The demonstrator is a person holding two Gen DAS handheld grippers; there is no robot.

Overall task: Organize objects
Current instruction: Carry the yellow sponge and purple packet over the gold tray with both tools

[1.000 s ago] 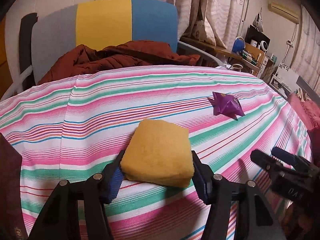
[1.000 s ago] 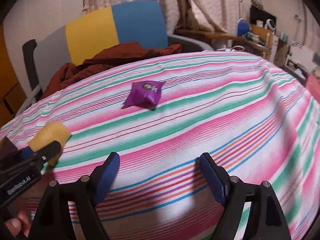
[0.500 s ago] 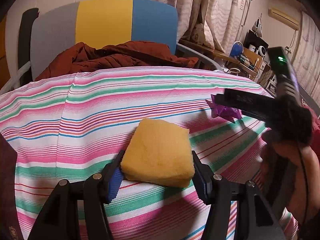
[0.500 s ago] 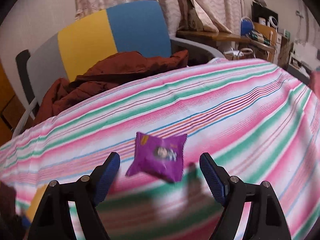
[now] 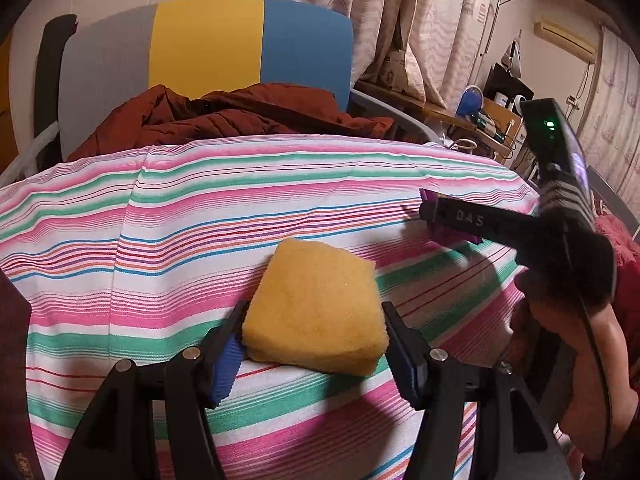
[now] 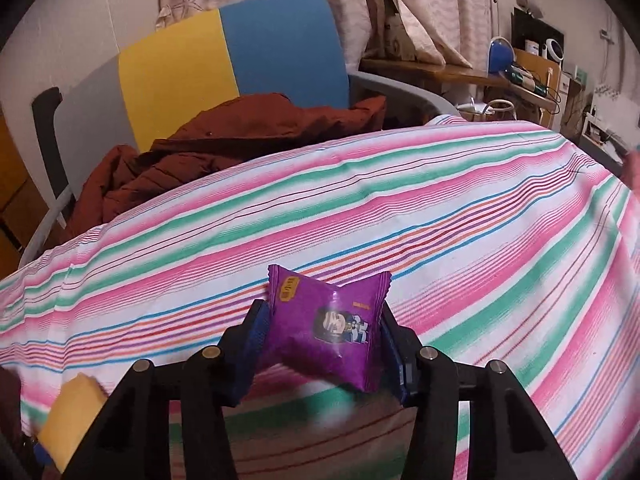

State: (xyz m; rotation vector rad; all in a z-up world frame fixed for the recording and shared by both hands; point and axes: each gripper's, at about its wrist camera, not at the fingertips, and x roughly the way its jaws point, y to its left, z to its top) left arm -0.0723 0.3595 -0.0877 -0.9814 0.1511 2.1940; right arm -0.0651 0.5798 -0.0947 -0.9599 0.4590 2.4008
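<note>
1. While both pairs of tongs have something between their pads, neither thing has reached a final place, so I judge the organizing to be in its early or middle part: two pick-ups made, the setting-down still to come.
2. The left tongs (image 5: 312,350) are clamped on a yellow sponge (image 5: 316,308); the blue pads (image 5: 228,360) press its two near sides, and its far end sticks out ahead of the tips.
3. The right tongs (image 6: 324,344) are clamped on a purple snack packet (image 6: 328,328), which fills the gap between the pads, its crimped ends flaring ahead of and behind the grip.
4. Whether sponge and packet are lifted or resting on the cloth cannot be told for sure; blur under the packet hints that it is off the surface.
5. Beneath and ahead of both tongs lies the striped tablecloth (image 5: 200,216) over the worktop, and no tray, box or other target shows on it.
6. Pose: the left tongs reach forward nearly level over the cloth. To their right and further ahead, the right tool points leftward across the view, with the person's right hand (image 5: 568,344) gripping its handle below.
7. Beyond the far edge of the worktop a rust-brown jacket (image 5: 224,116) is heaped on a grey, yellow and blue chair (image 5: 208,44).
</note>
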